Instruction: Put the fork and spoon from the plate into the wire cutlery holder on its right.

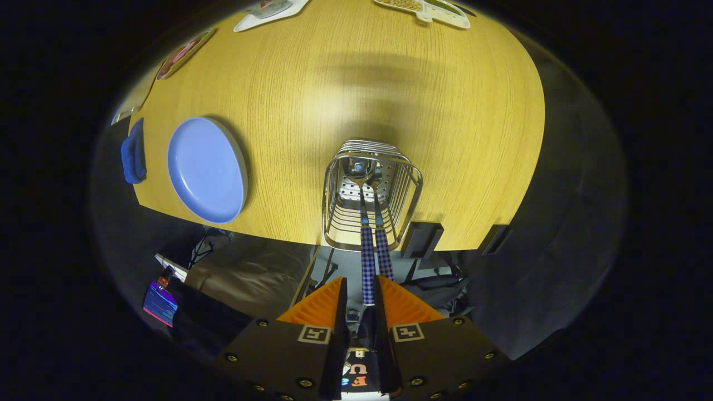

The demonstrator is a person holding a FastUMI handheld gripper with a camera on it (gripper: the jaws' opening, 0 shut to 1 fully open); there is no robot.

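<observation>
The wire cutlery holder (370, 195) stands on the wooden table (390, 89), just ahead of my fingers. Two pieces of cutlery with blue-checked handles stand in it, heads down; I cannot tell which is the fork and which the spoon. The left handle (367, 267) reaches back between my fingertips and lies against the right finger (401, 306), with a gap to the left finger (320, 306). The right handle (383, 253) ends just ahead of the right fingertip. My gripper (360, 278) is narrowly open. The blue plate (206, 170), left of the holder, has nothing on it.
A blue cloth (133, 151) lies beyond the plate at the table's left edge. Flat cards or trays (429, 10) lie at the far side. The holder stands close to the near table edge; dark brackets (421, 239) hang below that edge.
</observation>
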